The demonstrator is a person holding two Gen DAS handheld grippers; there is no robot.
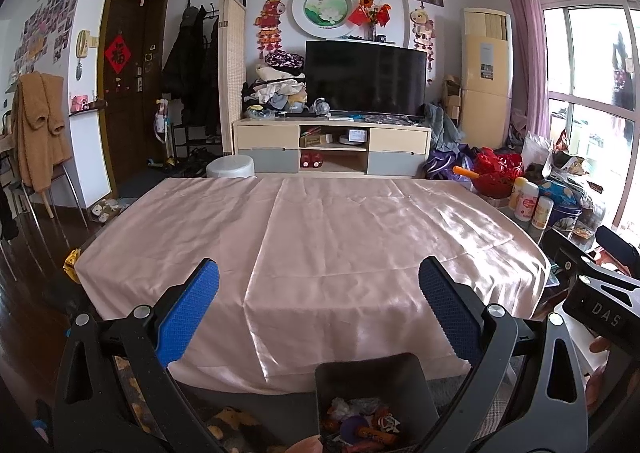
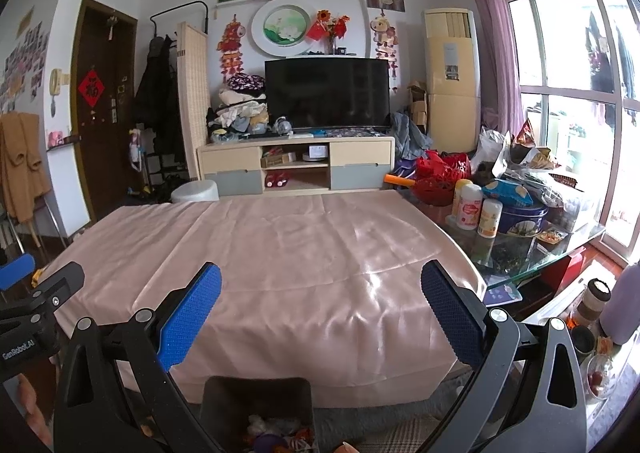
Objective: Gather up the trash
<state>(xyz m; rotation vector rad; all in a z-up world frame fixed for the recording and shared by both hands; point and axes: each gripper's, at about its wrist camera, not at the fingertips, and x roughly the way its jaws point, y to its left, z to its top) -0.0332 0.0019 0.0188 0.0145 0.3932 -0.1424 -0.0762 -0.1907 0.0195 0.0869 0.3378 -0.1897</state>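
A dark bin (image 1: 374, 385) stands on the floor at the near edge of the table, holding several scraps of coloured trash (image 1: 362, 423); the same bin (image 2: 258, 397) shows at the bottom of the right wrist view. My left gripper (image 1: 319, 281) hangs open above the pink tablecloth (image 1: 320, 237), nothing between its blue pads. My right gripper (image 2: 321, 285) is open too, held over the same cloth (image 2: 280, 261). The right gripper's body (image 1: 596, 293) shows at the right edge of the left wrist view, and the left one's body (image 2: 36, 305) at the left edge of the right wrist view.
Bottles (image 2: 478, 211), a blue tin (image 2: 522, 217), bags and a red basket (image 2: 436, 183) crowd the glass end of the table on the right. A white stool (image 1: 231, 167) and a TV cabinet (image 1: 332, 147) stand beyond the far edge. A yellow wrapper (image 1: 72, 265) lies at the table's left corner.
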